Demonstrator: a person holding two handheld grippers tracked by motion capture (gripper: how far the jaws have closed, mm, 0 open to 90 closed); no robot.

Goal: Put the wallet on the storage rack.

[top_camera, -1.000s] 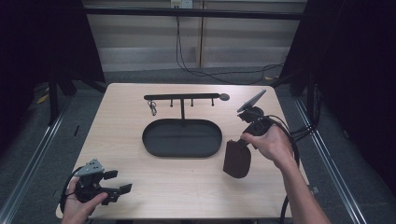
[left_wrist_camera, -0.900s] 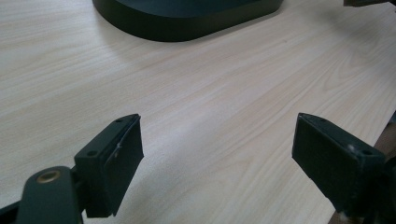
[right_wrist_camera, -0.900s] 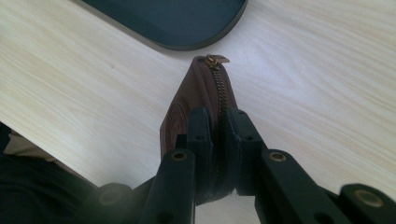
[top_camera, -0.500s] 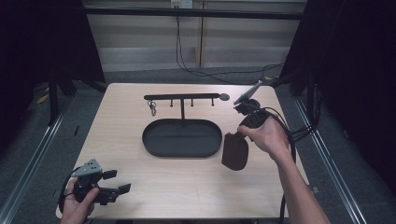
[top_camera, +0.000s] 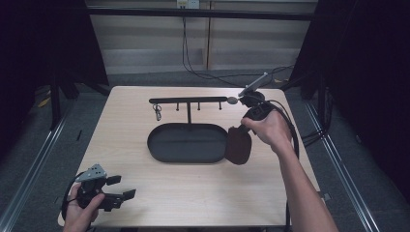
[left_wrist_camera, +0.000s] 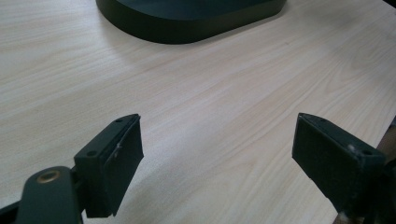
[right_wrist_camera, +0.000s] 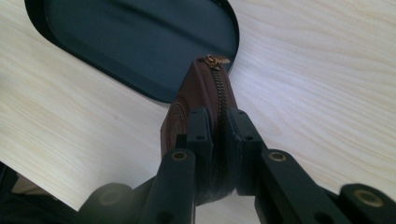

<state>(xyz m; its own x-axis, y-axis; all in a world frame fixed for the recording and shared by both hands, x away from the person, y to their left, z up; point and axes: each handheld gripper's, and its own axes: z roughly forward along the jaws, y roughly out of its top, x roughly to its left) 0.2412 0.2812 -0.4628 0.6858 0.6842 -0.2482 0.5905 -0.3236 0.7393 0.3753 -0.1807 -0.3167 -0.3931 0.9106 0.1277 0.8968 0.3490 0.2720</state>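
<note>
A brown zippered pouch (top_camera: 238, 147) hangs from my right gripper (top_camera: 245, 126), which is shut on its zipper edge; in the right gripper view the two black jaws pinch the pouch (right_wrist_camera: 201, 95) just above the right end of the black oval tray (right_wrist_camera: 140, 42). The pouch overlaps the tray's (top_camera: 159, 150) right rim in the high view. My left gripper (top_camera: 118, 188) rests at the table's front left corner, open with nothing between its pads (left_wrist_camera: 116, 158). In the left gripper view the tray's edge (left_wrist_camera: 187, 28) lies ahead.
A black key rack (top_camera: 188, 100) on a post stands behind the tray, with a key ring (top_camera: 157, 114) hanging at its left. Cables trail off the right side of the table. Bare wooden table top (top_camera: 203, 188) lies between the two grippers.
My right gripper has carried the pouch leftward and a little up, from beside the tray to over its right rim. The left gripper has stayed in place.
</note>
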